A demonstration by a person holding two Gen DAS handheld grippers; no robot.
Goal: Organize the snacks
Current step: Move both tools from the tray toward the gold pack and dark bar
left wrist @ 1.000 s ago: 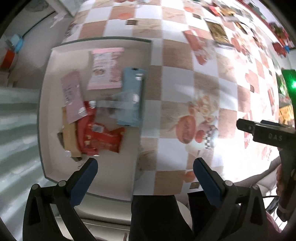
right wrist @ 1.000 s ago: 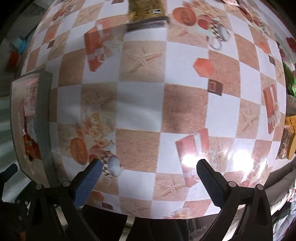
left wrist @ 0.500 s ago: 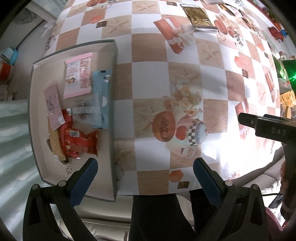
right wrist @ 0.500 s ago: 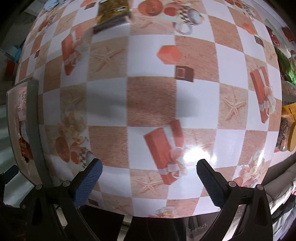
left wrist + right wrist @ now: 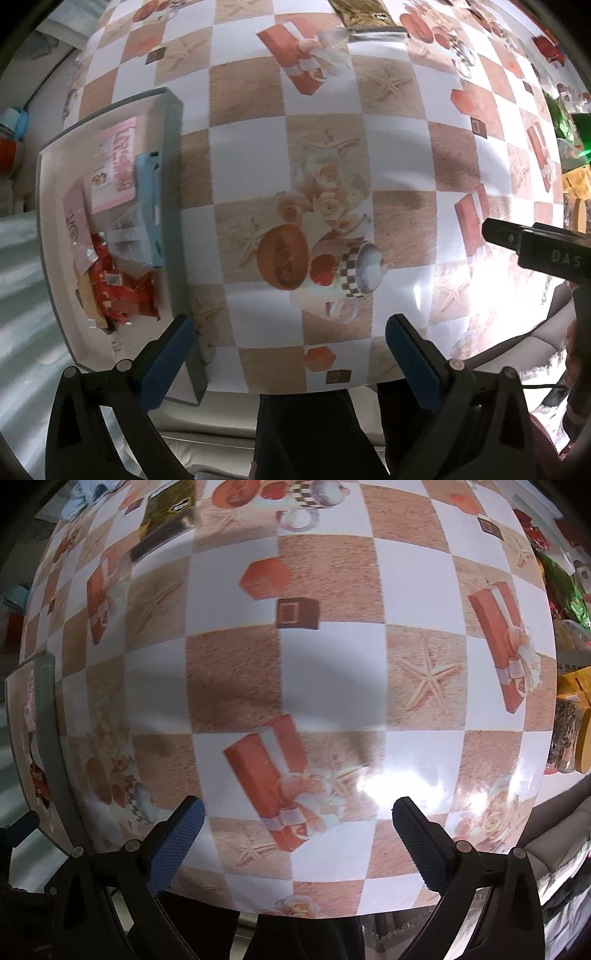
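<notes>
Right now both claws hang above the bench (image 5: 388, 147), which is covered in a checkered cloth printed with gift boxes, starfish and cups. The left claw (image 5: 288, 354) is spread wide with nothing between its blue pads, its left finger over the near right corner of the tray (image 5: 173, 155). The right claw (image 5: 295, 834) is likewise spread and empty, over bare cloth near the bench's near edge; in the left wrist view its dark body juts in from the right.

The tray, shallow and grey-rimmed, sits at the left end of the bench and holds the sorted snacks: a pink packet (image 5: 114, 166) at the far side, a light blue packet (image 5: 149, 206) along the right wall, a clear wrapper (image 5: 127, 232) lying partly on the blue one, a pale pink sachet (image 5: 75, 229) on the left, and red packets (image 5: 122, 291) at the near side with a tan wrapper beside them.

Loose snacks lie well apart from the tray: a gold-and-dark packet (image 5: 166, 513) at the far side of the bench, and on the far right a green bag (image 5: 561, 583), an orange box (image 5: 576, 683) and a jar with a tan lid (image 5: 570, 738).
</notes>
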